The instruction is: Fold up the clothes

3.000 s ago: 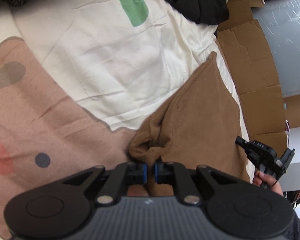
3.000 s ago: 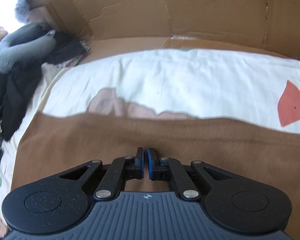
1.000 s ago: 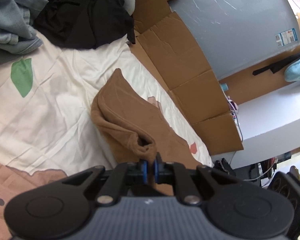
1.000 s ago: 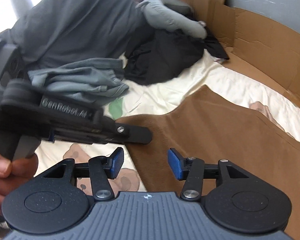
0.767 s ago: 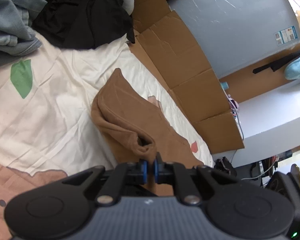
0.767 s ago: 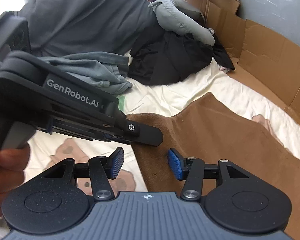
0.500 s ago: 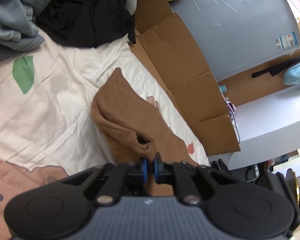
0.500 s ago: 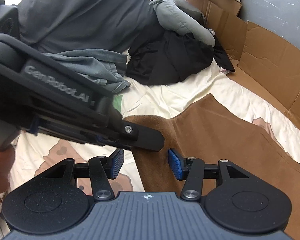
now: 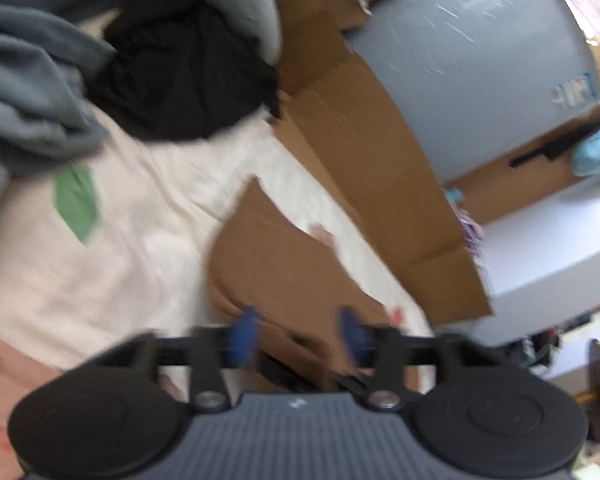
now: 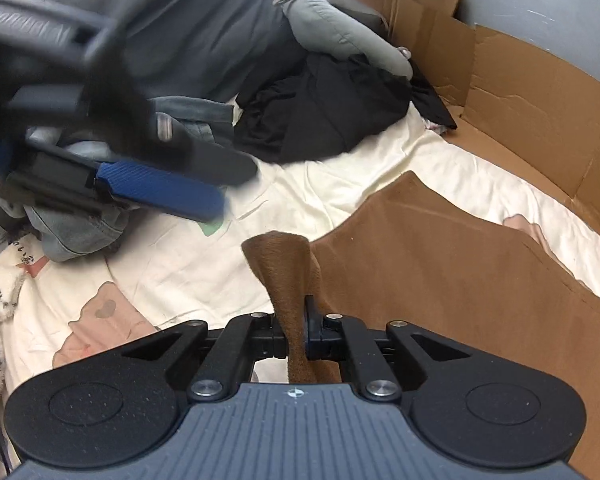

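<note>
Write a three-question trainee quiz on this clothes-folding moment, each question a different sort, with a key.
1. True or false: the left claw is open.
2. Which claw grips the brown garment? A) left B) right C) both
3. Fill in: the black clothing lies on the cream ____.

Key: 1 true; 2 B; 3 sheet.

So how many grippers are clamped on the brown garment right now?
1. The right gripper is shut on a bunched corner of the brown garment. The left gripper is open above the cloth, gripping nothing.
</note>
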The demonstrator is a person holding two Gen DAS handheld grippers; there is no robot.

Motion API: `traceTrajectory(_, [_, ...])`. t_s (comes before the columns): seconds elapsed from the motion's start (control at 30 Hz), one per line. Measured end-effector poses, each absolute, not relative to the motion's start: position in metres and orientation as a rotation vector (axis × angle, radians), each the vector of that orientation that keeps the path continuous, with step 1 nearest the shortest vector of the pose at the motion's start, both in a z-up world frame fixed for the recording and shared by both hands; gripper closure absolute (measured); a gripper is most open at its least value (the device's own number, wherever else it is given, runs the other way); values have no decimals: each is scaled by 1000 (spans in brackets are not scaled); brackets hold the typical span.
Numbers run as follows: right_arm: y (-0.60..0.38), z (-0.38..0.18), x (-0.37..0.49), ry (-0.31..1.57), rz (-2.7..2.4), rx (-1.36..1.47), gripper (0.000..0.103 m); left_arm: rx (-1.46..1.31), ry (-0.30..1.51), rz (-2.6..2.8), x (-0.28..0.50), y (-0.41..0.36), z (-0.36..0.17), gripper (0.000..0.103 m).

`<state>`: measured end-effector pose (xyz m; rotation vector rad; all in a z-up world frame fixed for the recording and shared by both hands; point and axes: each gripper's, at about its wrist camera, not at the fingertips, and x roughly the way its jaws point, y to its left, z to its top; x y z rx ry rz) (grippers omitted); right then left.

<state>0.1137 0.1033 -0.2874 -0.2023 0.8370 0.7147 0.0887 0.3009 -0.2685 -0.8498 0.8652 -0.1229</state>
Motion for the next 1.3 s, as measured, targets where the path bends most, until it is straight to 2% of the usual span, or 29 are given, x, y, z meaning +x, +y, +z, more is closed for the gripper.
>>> traceTrajectory(0.43, [74,-272,112,809,692,-94,99,-851,1020,-101,169,310,-321,39])
traceTrajectory(0.5, [69,-270,114,814,689,-71,99,-852,1036,-111,185,307,-328,36])
traceTrajectory(0.8, [55,-270,124,815,674,14,99,-836,1154,-113,248,294,-368,33])
traceTrajectory(1.03, [43,-269,124,810,682,51,99,-763,1242,-124,268,284,-383,36])
traceTrajectory(1.13, [36,-267,122,805,683,65,99,-761,1258,-160,274,280,-381,53])
traceTrajectory(1.2, [32,-267,120,806,678,72,99,-758,1285,-185,279,277,-381,70])
traceTrajectory(1.23, [30,-267,118,806,676,76,99,-751,1296,-197,281,274,-380,72])
traceTrajectory(1.3, [27,-266,115,805,668,84,99,-710,1297,-219,284,267,-374,86])
